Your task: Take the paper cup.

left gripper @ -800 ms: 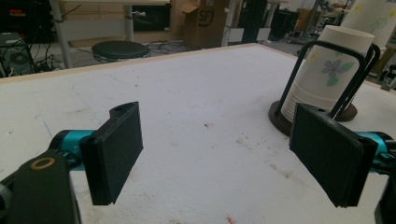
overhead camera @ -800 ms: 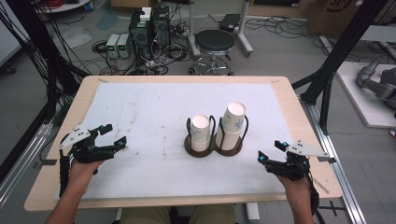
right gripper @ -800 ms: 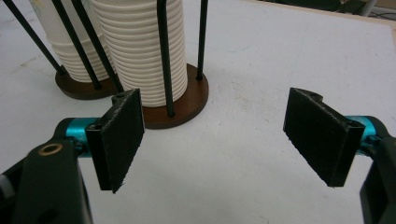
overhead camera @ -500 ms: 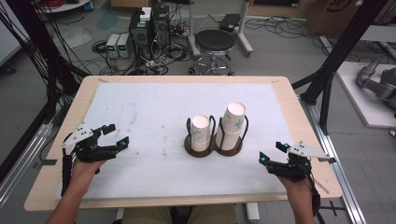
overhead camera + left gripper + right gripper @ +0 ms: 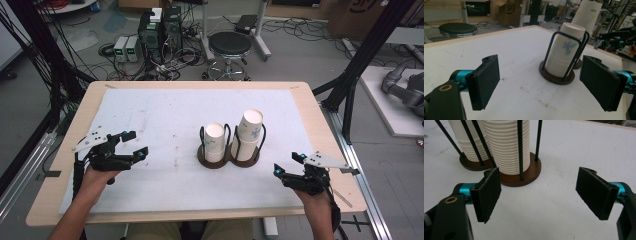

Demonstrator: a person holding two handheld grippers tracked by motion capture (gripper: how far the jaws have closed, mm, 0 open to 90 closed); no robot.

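Observation:
A dark brown two-place cup holder [image 5: 227, 161] with black wire uprights stands right of the mat's middle. Its left place carries a shorter stack of white paper cups [image 5: 215, 142]. The right place carries a taller stack [image 5: 248, 129] with a blue flower print. My left gripper [image 5: 137, 142] hovers open well to the left of the holder, pointing at it. In the left gripper view [image 5: 541, 85] its jaws frame the nearer stack [image 5: 564, 50] from a distance. My right gripper [image 5: 288, 163] is open at the front right, apart from the holder. Its own view [image 5: 539, 195] looks at the base [image 5: 524, 176] and ribbed cups [image 5: 504, 147].
A white stained mat [image 5: 165, 115] covers most of the wooden table [image 5: 320, 125]. Behind the table stand a black stool [image 5: 230, 47] and computer boxes [image 5: 160, 30] among cables. Black frame posts [image 5: 360, 65] rise at both sides.
My left gripper has drifted a little to the right, toward the cup holder. The right gripper and the cups have kept still.

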